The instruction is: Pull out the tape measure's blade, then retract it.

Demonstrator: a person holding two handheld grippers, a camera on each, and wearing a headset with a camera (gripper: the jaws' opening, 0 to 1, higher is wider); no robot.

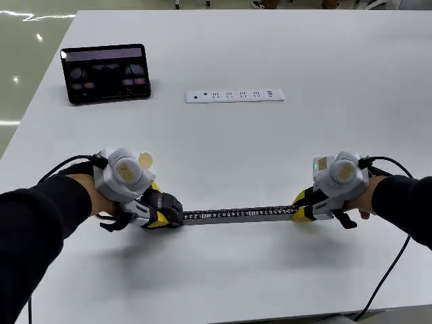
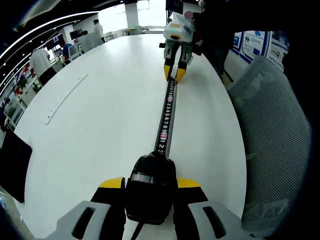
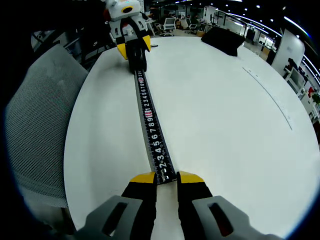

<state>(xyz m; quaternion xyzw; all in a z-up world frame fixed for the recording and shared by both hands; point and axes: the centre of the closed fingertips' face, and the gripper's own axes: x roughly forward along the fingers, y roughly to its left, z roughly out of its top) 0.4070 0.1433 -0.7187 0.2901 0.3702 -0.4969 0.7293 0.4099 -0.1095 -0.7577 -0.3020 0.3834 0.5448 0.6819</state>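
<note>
Now you are clamping the tape measure's black case in your left gripper, while your right gripper is pinching the tip of the blade. That blade is lying stretched along the table, well nearer you than the power strip.

Dark tablet and power strip — apart on white table

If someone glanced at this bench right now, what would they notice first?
The tape measure's blade lies stretched along the near side of the white table. The left gripper clamps its black case; the right gripper pinches the blade's tip. A dark tablet stands far left.
</note>
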